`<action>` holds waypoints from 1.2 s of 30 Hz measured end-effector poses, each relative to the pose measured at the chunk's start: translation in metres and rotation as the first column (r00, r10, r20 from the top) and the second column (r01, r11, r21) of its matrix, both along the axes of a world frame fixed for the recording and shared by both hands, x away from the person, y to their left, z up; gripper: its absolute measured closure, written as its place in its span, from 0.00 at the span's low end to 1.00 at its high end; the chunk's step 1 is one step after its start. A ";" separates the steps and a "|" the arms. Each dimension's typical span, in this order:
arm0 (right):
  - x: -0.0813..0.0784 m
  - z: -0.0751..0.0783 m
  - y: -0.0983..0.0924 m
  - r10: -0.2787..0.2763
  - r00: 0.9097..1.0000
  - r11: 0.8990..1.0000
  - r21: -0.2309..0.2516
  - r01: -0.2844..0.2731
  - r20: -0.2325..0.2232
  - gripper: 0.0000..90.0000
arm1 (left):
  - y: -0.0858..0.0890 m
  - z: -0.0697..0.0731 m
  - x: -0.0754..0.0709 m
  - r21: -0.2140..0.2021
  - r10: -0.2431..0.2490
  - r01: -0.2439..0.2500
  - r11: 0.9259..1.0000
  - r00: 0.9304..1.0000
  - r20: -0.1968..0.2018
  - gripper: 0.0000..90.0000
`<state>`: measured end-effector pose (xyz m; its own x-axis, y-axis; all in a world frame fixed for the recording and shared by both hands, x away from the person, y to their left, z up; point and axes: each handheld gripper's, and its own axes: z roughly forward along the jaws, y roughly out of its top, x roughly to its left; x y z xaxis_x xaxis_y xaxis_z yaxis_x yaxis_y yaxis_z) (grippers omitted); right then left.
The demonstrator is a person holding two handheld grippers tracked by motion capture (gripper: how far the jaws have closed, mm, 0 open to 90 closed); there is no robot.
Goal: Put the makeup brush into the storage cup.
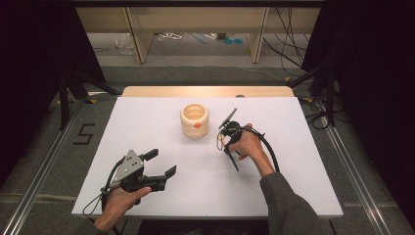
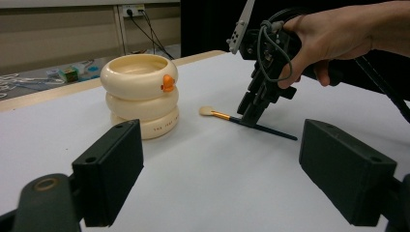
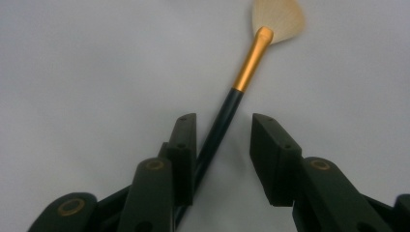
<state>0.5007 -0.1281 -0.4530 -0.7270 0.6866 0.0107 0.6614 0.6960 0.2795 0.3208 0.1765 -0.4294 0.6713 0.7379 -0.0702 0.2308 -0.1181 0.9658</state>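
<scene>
The right gripper [image 3: 220,145] is held nose-down over a slim makeup brush with black handle, gold ferrule and pale fan-shaped bristles [image 3: 241,77]; its jaws straddle the handle with a clear gap on one side, so nothing is clamped yet. The brush is seen lying flat on the white table [image 1: 147,122], just beside a cream-coloured holder shaped like three stacked rings, marked with a small orange spot [image 2: 141,94]. The left gripper [image 1: 161,164] is rested low near the table's front edge, well apart from the brush, jaws spread wide and empty.
</scene>
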 end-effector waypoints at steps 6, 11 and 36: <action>0.001 -0.002 0.000 -0.006 1.000 1.000 -0.005 0.006 -0.023 0.73 | 0.000 0.000 0.000 0.000 0.000 0.000 1.000 1.000 0.000 0.17; 0.002 -0.003 0.000 -0.004 1.000 1.000 -0.004 0.004 -0.027 0.74 | 0.000 0.000 0.000 0.000 0.000 0.000 1.000 1.000 0.000 0.17; 0.008 -0.003 -0.002 -0.025 0.997 0.999 -0.042 0.023 -0.067 0.91 | 0.000 0.000 0.000 -0.002 0.000 0.000 1.000 1.000 0.001 0.17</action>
<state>0.5088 -0.1297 -0.4555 -0.7089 0.7046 0.0312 0.6945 0.6896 0.2051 0.3203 0.1763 -0.4292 0.6712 0.7378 -0.0715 0.2302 -0.1158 0.9662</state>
